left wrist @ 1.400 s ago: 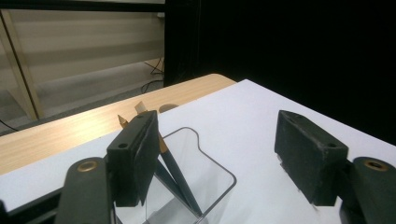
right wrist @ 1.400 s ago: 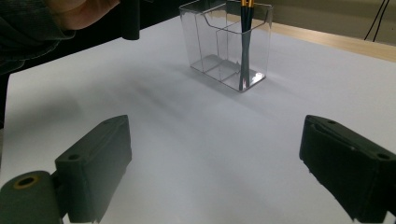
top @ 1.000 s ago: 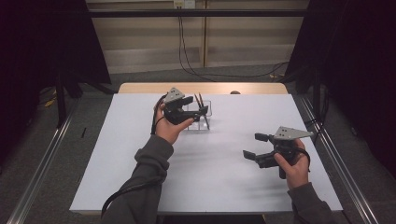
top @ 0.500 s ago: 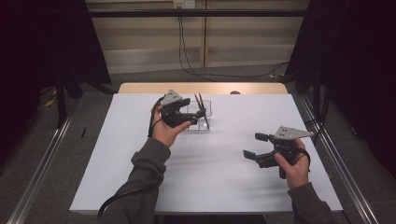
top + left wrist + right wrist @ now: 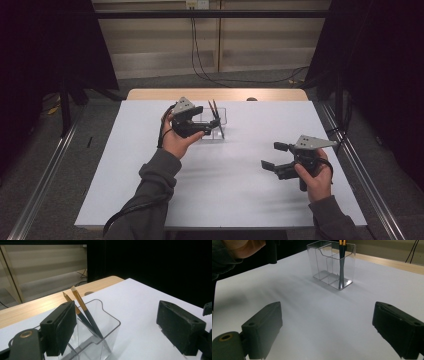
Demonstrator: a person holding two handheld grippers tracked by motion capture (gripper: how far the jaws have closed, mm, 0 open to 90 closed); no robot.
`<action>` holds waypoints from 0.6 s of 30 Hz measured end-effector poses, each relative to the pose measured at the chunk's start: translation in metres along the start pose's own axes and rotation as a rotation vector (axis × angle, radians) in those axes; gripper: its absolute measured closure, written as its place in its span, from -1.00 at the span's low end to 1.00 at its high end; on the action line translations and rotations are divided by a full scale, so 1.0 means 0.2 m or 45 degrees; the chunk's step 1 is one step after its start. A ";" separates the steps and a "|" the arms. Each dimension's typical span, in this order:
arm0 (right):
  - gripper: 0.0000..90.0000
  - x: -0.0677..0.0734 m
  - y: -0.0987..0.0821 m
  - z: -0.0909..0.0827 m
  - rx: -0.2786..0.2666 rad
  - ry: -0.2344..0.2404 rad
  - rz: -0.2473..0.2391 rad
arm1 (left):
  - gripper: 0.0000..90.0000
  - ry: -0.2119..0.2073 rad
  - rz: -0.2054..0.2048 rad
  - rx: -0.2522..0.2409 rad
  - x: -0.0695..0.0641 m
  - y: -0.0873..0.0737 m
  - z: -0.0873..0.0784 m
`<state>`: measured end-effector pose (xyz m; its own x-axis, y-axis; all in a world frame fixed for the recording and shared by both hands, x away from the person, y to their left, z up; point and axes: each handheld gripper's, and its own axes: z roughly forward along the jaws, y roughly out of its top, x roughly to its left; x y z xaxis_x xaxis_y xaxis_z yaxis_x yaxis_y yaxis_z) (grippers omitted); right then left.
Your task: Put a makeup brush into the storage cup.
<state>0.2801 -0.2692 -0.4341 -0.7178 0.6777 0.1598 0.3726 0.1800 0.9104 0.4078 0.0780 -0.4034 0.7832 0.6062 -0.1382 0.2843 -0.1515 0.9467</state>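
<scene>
A: High view, first pass. Left gripper sits just left of centre in the upper half of the frame, right beside the clear plastic holder. Its jaws have just been opening wider, with nothing clamped between them. Two pencils lean in the holder, tips up. Right gripper hovers at lower right over the white table, well apart from the holder.

B: Right one gaping too?

A: Yes, jaws spread, empty.

B: Left gripper view?

A: Both black pads stand far apart at the bottom corners. The holder is low centre, close against the left pad; I cannot tell if they touch. Pencils cross it diagonally, dark lower shafts, gold upper parts, heads toward upper left.

B: How would those handle?

A: My read: light, stiff, slender, likely smooth-lacquered, so prone to swivel in a pinch. Best taken on the upper shaft above the rim, squeezed across the shaft. The holder looks thin-walled, rigid and light; probably tips or slides if a pencil drags on it.

B: Right gripper view?

A: Pads wide at bottom left and right, bare tabletop between. Holder sits upper centre, upright, pencils in its right-hand compartment.
</scene>
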 end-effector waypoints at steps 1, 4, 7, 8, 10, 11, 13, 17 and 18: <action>-0.80 0.00 0.00 0.00 0.000 0.000 0.001 | -0.64 0.003 0.005 0.000 0.00 0.00 0.00; -0.80 0.00 0.00 0.00 -0.002 0.002 -0.007 | -0.65 -0.013 0.017 -0.004 0.00 0.01 -0.01; -0.80 0.00 0.00 0.00 -0.002 0.001 -0.005 | -0.65 -0.002 0.017 0.000 -0.01 0.01 -0.02; -0.80 0.01 0.00 0.00 -0.001 0.004 -0.005 | -0.66 0.000 0.018 0.001 -0.01 0.00 -0.02; -0.80 0.01 -0.01 0.00 0.001 0.003 -0.006 | -0.66 -0.002 0.010 0.002 -0.01 0.00 -0.02; -0.80 0.01 -0.01 0.00 0.005 0.003 -0.005 | -0.66 -0.014 0.015 0.007 -0.01 -0.01 -0.02; -0.80 0.00 -0.01 0.00 0.005 0.004 0.000 | -0.66 -0.007 0.016 0.023 -0.01 -0.01 -0.02; -0.80 0.00 -0.01 -0.01 0.006 -0.007 -0.004 | -0.67 -0.025 0.011 0.000 0.00 -0.03 -0.04; -0.80 0.00 -0.01 -0.01 0.004 -0.007 -0.002 | -0.67 -0.008 0.005 0.008 -0.01 -0.03 -0.05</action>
<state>0.2782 -0.2700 -0.4348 -0.7154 0.6811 0.1561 0.3732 0.1836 0.9094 0.3996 0.0858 -0.4055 0.7876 0.6009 -0.1366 0.2848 -0.1583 0.9454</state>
